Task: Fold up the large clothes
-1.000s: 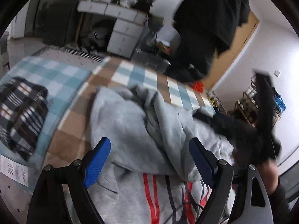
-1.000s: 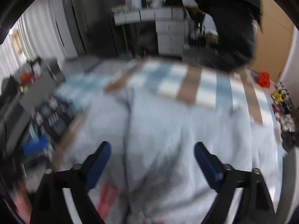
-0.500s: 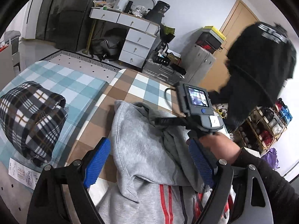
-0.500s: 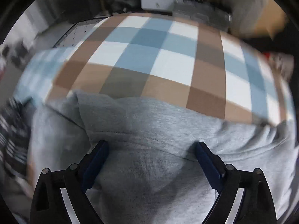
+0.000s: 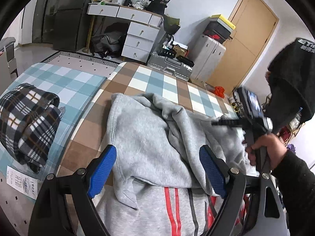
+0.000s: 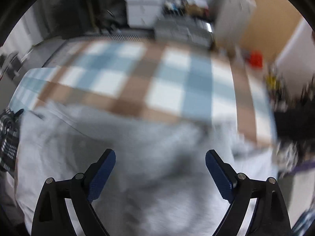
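We take the grey sweatshirt (image 5: 149,147) as our landmark; it lies crumpled on the brown and blue checked cover (image 5: 157,82) of the bed, with red stripes showing on the part nearest to us.

To the left of the sweatshirt, a rolled dark plaid blanket (image 5: 29,125) rests on a lighter checked mat, well apart from it.

Over the near part of the sweatshirt hangs our left gripper (image 5: 157,169), its blue fingers spread wide with nothing between them.

To the right of the sweatshirt, our right hand (image 5: 263,149) holds the other tool. In its own blurred view the right gripper (image 6: 159,175) is also spread wide and empty, above grey cloth.

We judge that the garment is not yet laid flat, so the folding is at its beginning. To do this step well, we should choose two clear edges, such as the hem or the shoulders, close each gripper on one layer only, and pull outward evenly until the bunched middle becomes smooth.
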A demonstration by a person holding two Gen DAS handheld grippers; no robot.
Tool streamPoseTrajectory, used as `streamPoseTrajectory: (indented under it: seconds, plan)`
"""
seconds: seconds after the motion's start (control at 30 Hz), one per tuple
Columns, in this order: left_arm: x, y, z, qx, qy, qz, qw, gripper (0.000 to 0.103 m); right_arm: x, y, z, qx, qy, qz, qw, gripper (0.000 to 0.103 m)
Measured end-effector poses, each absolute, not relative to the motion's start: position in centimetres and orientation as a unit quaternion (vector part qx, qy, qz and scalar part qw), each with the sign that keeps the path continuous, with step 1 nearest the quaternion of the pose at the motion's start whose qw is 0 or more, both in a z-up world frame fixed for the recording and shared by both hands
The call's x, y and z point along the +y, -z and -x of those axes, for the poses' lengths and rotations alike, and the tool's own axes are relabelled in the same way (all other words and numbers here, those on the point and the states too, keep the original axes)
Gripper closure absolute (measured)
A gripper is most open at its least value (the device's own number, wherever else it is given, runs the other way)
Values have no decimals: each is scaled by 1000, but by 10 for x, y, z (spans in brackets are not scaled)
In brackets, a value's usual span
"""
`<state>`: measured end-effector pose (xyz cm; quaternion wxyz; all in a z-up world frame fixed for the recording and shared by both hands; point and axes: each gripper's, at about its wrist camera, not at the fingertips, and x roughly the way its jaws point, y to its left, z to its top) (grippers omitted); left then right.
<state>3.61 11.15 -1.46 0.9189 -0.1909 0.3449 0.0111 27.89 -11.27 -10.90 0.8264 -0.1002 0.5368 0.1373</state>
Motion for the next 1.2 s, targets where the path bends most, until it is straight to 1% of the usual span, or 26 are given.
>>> streamPoseTrajectory:
  seconds: [0.03,0.07,0.13,0.2,0.27,0.37,0.43,0.47,0.5,0.53,0.63,0.77,0.83,0.93,1.03,1.13,1.2]
  plan:
    - [110,15,-36,344,-16,185,920,20,-120,125,-278,556,-142,99,813,10]
    - [109,15,-37,344,-22,179,922,20,-123,133,-274,556,-148,104,811,10]
    - [107,18,-38,347,-30,170,922,20,-124,136,-261,525,-162,126,826,9]
    - [107,21,-40,353,-39,164,920,20,-129,125,-247,504,-169,117,839,10]
    - [108,24,-39,359,-37,166,918,20,-146,105,-226,480,-194,69,853,10]
    - [107,24,-31,362,-37,162,917,20,-188,66,-167,420,-241,-28,875,10]
    - [103,24,-22,367,-34,160,916,20,-207,49,-131,386,-260,-58,883,9]
    - [99,24,-16,371,-28,157,915,20,-221,39,-100,366,-273,-67,887,7]
    - [96,24,-9,372,-25,154,915,20,-229,35,-81,352,-278,-72,891,2]
    - [93,23,4,375,-25,147,915,20,-241,28,-54,327,-280,-80,899,0]
    - [88,21,34,387,-13,142,911,20,-263,16,-1,287,-290,-107,907,0]
    - [91,11,65,431,30,165,887,20,-282,7,43,275,-301,-142,902,0]
    - [92,1,87,423,32,161,891,20,-287,4,61,255,-297,-140,910,0]
    - [85,-2,112,401,-12,103,910,20,-289,11,87,233,-265,-115,928,0]
    - [87,19,117,403,-61,71,910,20,-292,37,86,256,-246,-114,928,0]
    - [98,47,115,425,-63,103,897,20,-297,69,62,346,-246,-99,900,0]
    - [103,60,115,442,-57,124,887,20,-310,90,43,422,-246,-89,868,0]
